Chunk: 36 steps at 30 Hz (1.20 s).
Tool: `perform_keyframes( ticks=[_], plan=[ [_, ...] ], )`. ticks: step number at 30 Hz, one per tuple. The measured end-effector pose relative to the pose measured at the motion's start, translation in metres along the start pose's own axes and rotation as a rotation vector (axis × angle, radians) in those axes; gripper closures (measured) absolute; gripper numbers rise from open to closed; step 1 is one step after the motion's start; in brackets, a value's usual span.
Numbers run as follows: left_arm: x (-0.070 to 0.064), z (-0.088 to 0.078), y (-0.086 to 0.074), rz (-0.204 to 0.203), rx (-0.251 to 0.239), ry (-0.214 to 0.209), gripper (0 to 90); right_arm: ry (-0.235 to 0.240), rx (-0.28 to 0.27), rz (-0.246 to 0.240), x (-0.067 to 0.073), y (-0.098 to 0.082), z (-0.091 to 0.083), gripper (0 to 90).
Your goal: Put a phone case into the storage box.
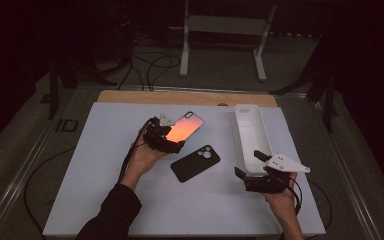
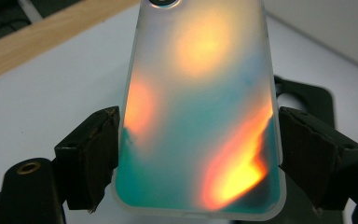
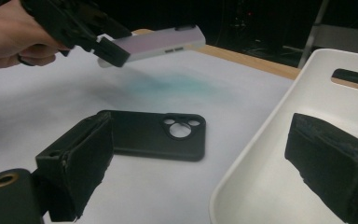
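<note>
A white surface [image 1: 105,200] with a bare wooden strip along its far edge stands in a dark room; cables run over the grey floor behind it, and a white metal frame [image 1: 223,30] stands beyond the far edge. The left claw [image 1: 166,137] grips an iridescent phone case [image 1: 185,126] by its long sides, holding it clear of the surface above the middle, towards the far edge. The case is translucent with rounded corners, and it shimmers orange, yellow and teal; its camera cutout is at the end away from the claw. A black phone case [image 1: 195,163] with a round camera opening lies flat near the surface's centre, just below the lifted one. A white tray [image 1: 247,131] sits along the right edge. The right claw [image 1: 252,165] stands wide at the tray's near end, one jaw inside it and one outside, gripping nothing.
</note>
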<state>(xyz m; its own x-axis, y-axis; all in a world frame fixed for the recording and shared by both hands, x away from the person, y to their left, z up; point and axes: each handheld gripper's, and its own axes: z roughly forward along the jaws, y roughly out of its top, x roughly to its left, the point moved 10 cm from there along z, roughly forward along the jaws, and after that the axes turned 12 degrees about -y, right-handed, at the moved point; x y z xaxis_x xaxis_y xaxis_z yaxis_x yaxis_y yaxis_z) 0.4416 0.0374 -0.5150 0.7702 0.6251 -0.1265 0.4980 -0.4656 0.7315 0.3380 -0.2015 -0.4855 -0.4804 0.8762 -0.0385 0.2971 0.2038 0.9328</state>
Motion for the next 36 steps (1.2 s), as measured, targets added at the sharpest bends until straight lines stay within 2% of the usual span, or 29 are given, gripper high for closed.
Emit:
perform_keyframes(
  ticks=[7, 11, 15, 17, 18, 22, 24, 30, 36],
  plan=[
    [-0.014, -0.025, 0.003, 0.043, -0.078, 0.011, 17.1, 0.033, -0.001, 0.034, 0.002, 0.01, 0.005, 7.6],
    [-0.026, -0.039, 0.005, 0.067, -0.128, 0.012, 17.1, 0.04, 0.015, 0.031, 0.004, 0.015, 0.012, 7.6],
    [-0.035, -0.049, 0.005, 0.089, -0.16, 0.015, 17.0, 0.066, 0.024, 0.055, 0.007, 0.022, 0.019, 7.6],
    [-0.037, -0.05, 0.005, 0.092, -0.168, 0.016, 17.1, 0.075, 0.024, 0.062, 0.008, 0.024, 0.021, 7.6],
    [-0.041, -0.054, 0.004, 0.097, -0.184, 0.008, 17.1, 0.077, 0.026, 0.065, 0.008, 0.025, 0.022, 7.5],
    [-0.049, -0.059, 0.003, 0.117, -0.2, 0.013, 17.0, 0.111, 0.039, 0.087, 0.013, 0.033, 0.031, 7.5],
    [-0.053, -0.06, 0.002, 0.12, -0.21, 0.003, 17.1, 0.127, 0.049, 0.096, 0.018, 0.036, 0.033, 7.5],
    [-0.063, -0.061, -0.001, 0.144, -0.231, -0.01, 17.0, 0.157, 0.04, 0.071, 0.031, 0.051, 0.04, 7.5],
    [-0.074, -0.062, -0.002, 0.174, -0.245, -0.019, 17.0, 0.198, 0.045, 0.069, 0.046, 0.062, 0.047, 7.6]
  ],
)
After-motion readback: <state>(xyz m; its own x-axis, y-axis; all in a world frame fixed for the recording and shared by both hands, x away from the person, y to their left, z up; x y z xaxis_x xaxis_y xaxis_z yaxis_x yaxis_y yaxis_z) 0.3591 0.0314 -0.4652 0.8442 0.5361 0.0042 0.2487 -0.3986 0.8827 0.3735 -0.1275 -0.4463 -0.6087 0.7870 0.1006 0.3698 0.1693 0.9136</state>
